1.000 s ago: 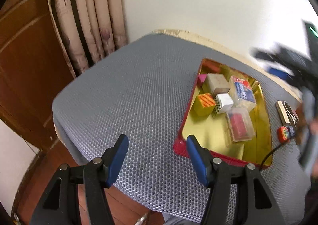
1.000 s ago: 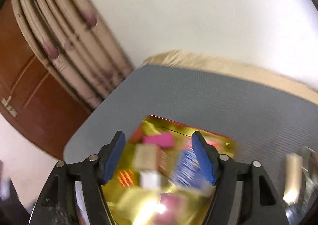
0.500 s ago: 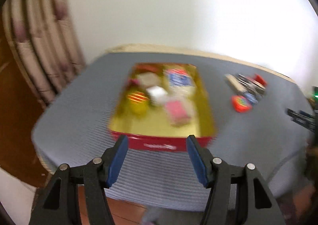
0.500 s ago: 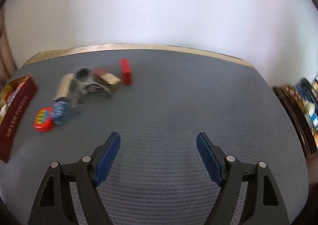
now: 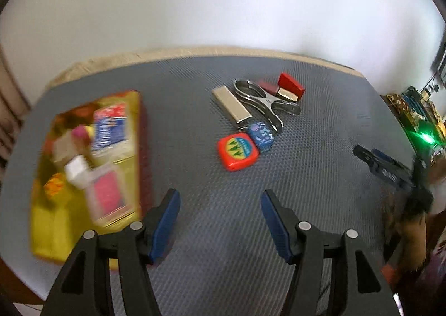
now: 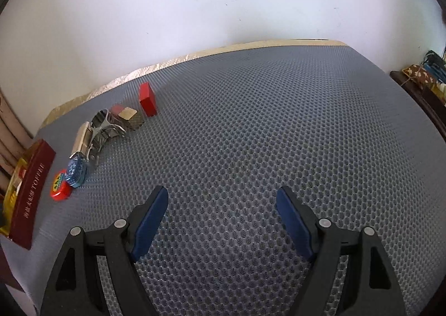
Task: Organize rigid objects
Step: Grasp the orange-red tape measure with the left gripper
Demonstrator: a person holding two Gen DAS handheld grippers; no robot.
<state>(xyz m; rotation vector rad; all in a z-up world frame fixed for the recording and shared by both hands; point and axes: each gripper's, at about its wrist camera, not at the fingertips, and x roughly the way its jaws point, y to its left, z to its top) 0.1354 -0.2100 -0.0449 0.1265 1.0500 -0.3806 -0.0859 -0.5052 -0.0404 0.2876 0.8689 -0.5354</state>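
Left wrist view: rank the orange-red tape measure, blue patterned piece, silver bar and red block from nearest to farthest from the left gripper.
From the left gripper:
1. Orange-red tape measure, just ahead, slightly right.
2. Blue patterned piece, touching the tape measure's far right side.
3. Silver bar, beyond both, lying diagonally.
4. Red block, farthest, at the back right of the cluster.

Table (image 6: pixel 251 126) covered with grey honeycomb mesh matting, a tan edge along the far side. Left of the left tongs, a gold-lined red toffee tin (image 5: pixel 143 148) rests on it. Ahead of them lie a red tape measure (image 5: pixel 237 151), blue patterned piece (image 5: pixel 261 135), silver bar (image 5: pixel 230 104), metal clamp (image 5: pixel 262 101) and red block (image 5: pixel 291 84).
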